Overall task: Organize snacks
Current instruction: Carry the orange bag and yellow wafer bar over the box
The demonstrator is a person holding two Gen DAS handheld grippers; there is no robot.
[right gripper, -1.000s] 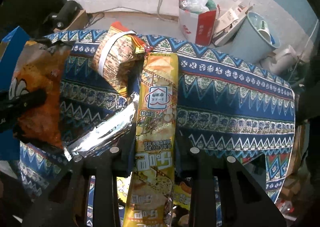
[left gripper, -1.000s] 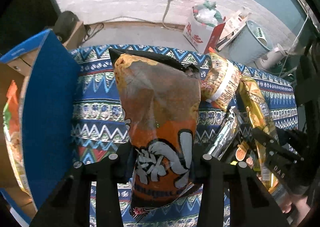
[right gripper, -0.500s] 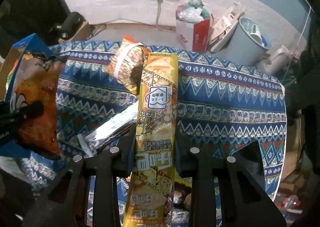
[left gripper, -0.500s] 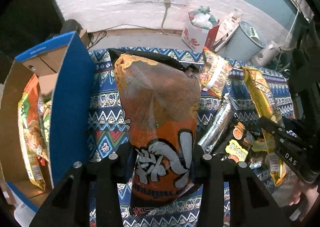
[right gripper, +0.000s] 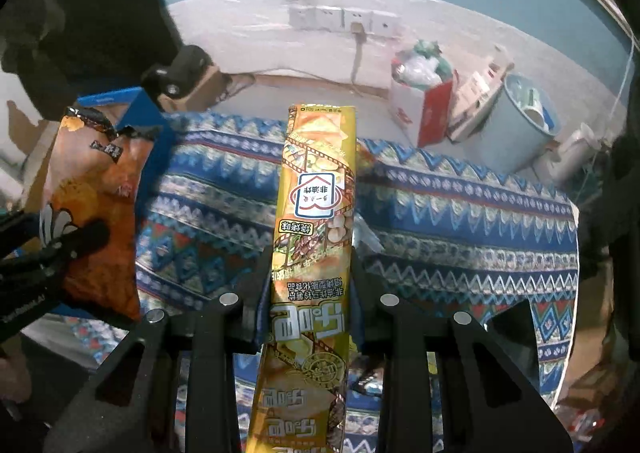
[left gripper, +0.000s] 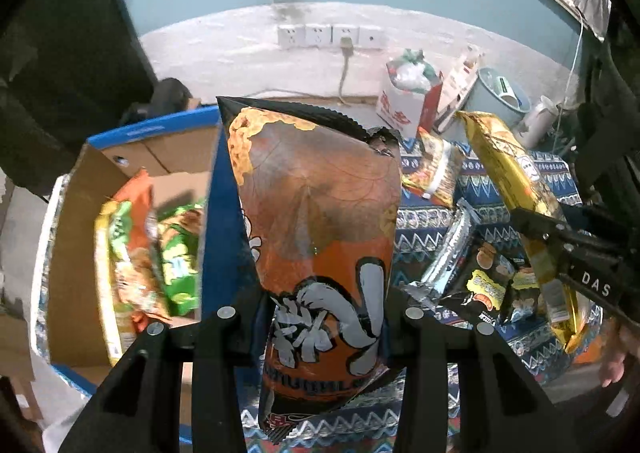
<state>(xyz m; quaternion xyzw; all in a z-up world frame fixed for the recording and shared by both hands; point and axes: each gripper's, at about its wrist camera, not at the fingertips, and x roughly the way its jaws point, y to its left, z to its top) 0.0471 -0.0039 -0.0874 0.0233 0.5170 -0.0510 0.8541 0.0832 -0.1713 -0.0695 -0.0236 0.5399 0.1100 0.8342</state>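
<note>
Mid-transfer atm: left gripper [left gripper: 324, 317] clamped on the orange chip bag [left gripper: 320, 213], right gripper [right gripper: 308, 305] clamped tight on the long yellow snack pack [right gripper: 316, 213], both held up off the worktop [right gripper: 460, 213] w/ its blue patterned cloth. Looks like the carry-to-box step, prob somewhere in the middle of the job since other stuff's lying loose on the cloth: a silver wrapper [left gripper: 448, 253], a dark packet [left gripper: 488, 285], a striped yellow bag [left gripper: 436, 173]. Cardboard box [left gripper: 80, 237] w/ blue outside sits just left of the orange bag, open top, already got an orange-green bag [left gripper: 128, 253] and a green bag [left gripper: 180, 253] standing inside, room left beside them. Next move prob needs swinging over the box wall, lowering in, then letting go one at a time so nothing gets crushed. Bin and red-white box on the floor behind, not part of it afaict.
</note>
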